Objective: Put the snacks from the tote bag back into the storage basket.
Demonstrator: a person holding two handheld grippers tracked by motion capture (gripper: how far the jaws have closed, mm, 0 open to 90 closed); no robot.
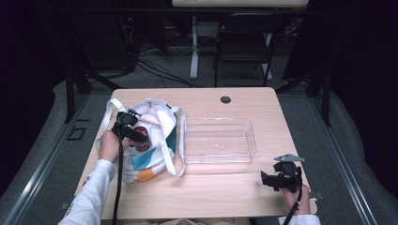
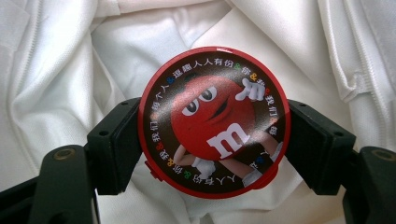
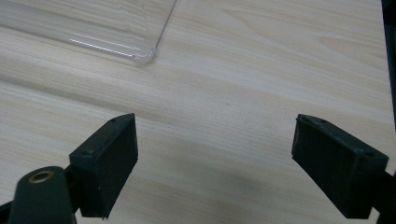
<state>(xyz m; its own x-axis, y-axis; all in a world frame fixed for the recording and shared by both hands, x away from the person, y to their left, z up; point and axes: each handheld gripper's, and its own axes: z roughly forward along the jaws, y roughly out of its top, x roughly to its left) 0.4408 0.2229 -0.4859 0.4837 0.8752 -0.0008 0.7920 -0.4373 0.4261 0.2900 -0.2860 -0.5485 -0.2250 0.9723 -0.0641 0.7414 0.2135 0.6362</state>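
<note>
Table (image 1: pixel 225 187): one tin (image 2: pixel 214 122), one bag (image 1: pixel 155 145), one tray (image 1: pixel 219 140)

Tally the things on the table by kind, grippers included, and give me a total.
Cloth tote bag: 1
Round red candy tin, clamped between the left gripper's jaws over the bag: 1
Clear plastic tray: 1
Grippers: 2, the left gripper shut on the tin, the right gripper open over bare wood
Total: 5
</note>
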